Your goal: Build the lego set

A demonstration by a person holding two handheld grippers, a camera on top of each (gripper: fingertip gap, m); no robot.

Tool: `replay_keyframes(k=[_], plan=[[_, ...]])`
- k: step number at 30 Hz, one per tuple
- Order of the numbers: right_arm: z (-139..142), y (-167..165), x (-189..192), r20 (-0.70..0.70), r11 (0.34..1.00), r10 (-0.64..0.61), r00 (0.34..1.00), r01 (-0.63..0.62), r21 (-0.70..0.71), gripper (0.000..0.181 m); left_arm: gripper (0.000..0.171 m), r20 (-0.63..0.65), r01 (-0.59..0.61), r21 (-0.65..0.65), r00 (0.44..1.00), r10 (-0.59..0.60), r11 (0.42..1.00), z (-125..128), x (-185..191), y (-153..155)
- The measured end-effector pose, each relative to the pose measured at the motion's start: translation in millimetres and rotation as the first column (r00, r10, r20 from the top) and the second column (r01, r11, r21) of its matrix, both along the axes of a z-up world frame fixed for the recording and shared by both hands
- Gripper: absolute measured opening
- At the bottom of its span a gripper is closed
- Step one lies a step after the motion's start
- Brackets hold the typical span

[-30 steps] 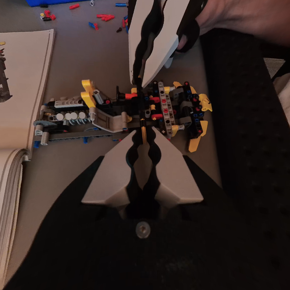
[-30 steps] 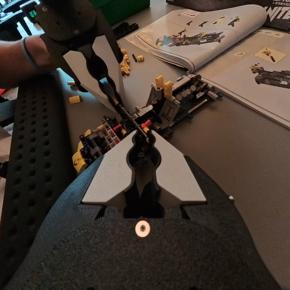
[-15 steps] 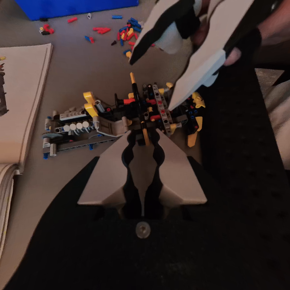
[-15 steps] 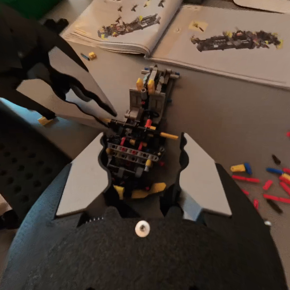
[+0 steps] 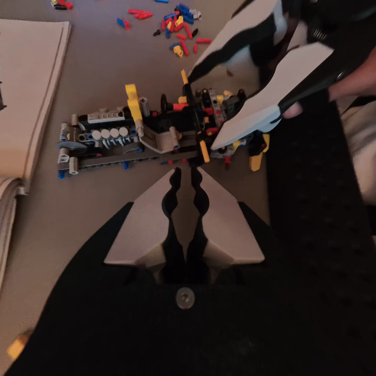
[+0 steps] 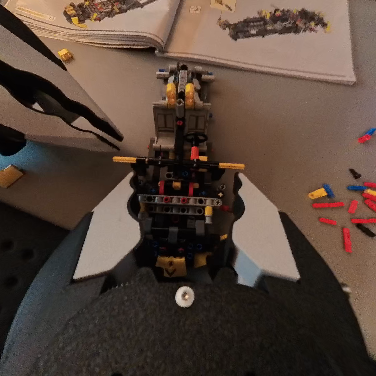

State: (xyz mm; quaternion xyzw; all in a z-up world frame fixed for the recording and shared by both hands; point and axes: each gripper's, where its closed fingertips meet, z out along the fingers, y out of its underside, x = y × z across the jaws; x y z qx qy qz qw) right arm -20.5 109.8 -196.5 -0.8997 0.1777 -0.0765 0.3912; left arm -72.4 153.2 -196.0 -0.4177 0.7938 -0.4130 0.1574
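The partly built lego vehicle (image 5: 114, 138), long, black, grey and yellow, lies on the table. A black cross axle with yellow ends (image 6: 179, 162) runs through it. My right gripper (image 6: 185, 175) is wide open, one finger on each side of the model's front end (image 6: 179, 203); I cannot tell if they touch it. It also shows in the left wrist view (image 5: 201, 112). My left gripper (image 5: 185, 169) sits just off the near yellow axle end (image 5: 204, 151), jaws barely apart, holding nothing. It shows at the left in the right wrist view (image 6: 120, 144).
An open instruction book (image 6: 264, 57) lies beyond the model's rear, also in the left wrist view (image 5: 26, 91). Loose red, blue and yellow pins (image 6: 350, 213) are scattered to one side. A black perforated mat (image 5: 315, 203) borders the model's front. Stray yellow pieces (image 6: 65, 55) lie nearby.
Both grippers let go of the cross axle. My left gripper backed off toward me. My right gripper opened wide and swung round to straddle the model's front end.
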Motion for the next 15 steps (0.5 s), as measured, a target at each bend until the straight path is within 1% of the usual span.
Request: replay_keyframes(k=[1, 4, 8, 10, 12, 13, 15], plan=[[-3, 0, -1, -0.029, 1.000, 0.001, 1.000, -0.001, -0.001, 0.090, 0.008, -0.011, 0.005, -0.035, 1.000, -0.006, 0.999, 2, 2, -4], [-3, -1, -2, -0.060, 0.999, 0.021, 0.998, -0.020, 0.031, 0.075, 0.007, -0.032, 0.014, -0.135, 0.999, -0.018, 0.991, 8, 8, -13], [-5, 2, -3, -0.038, 0.999, 0.043, 0.998, -0.042, 0.025, 0.081, 0.003, -0.080, 0.012, -0.203, 0.996, -0.029, 0.979, 4, 16, -20], [-6, 2, -2, -0.027, 0.999, 0.051, 0.998, -0.050, 0.020, 0.080, 0.002, -0.121, 0.014, -0.191, 0.992, -0.038, 0.981, -5, 17, -24], [-6, 2, -3, -0.040, 0.998, 0.064, 0.997, -0.063, 0.027, 0.081, 0.000, -0.120, 0.006, -0.113, 0.993, -0.019, 0.994, -16, 20, -24], [-6, 3, -4, -0.040, 0.997, 0.071, 0.997, -0.070, 0.030, 0.082, 0.000, -0.103, 0.006, -0.093, 0.995, -0.016, 0.996, -16, 21, -25], [-8, 4, -7, -0.030, 0.996, 0.093, 0.995, -0.093, 0.010, 0.093, 0.000, -0.096, 0.022, -0.083, 0.995, -0.030, 0.996, -16, 21, -28]])
